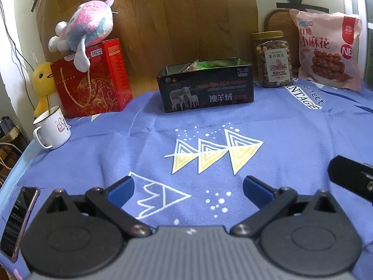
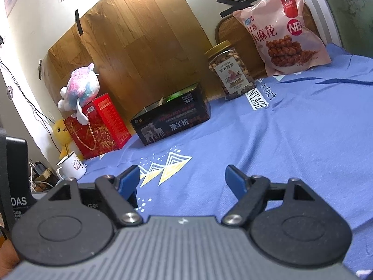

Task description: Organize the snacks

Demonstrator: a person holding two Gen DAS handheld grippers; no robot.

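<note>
A black open tin (image 1: 206,88) with sheep printed on it stands at the back of the blue cloth and holds several snack packets (image 1: 198,66). It also shows in the right wrist view (image 2: 171,119). A jar of nuts (image 1: 274,60) (image 2: 230,70) and a pink snack bag (image 1: 326,49) (image 2: 282,30) stand to its right. My left gripper (image 1: 188,187) is open and empty, low over the cloth, well in front of the tin. My right gripper (image 2: 183,179) is open and empty, also short of the tin.
A red gift box (image 1: 93,81) with a plush toy (image 1: 86,28) on it, a yellow duck (image 1: 43,81) and a white mug (image 1: 52,129) stand at the back left. A phone (image 1: 19,219) lies at the cloth's left edge. The right gripper's body (image 1: 352,177) shows at right.
</note>
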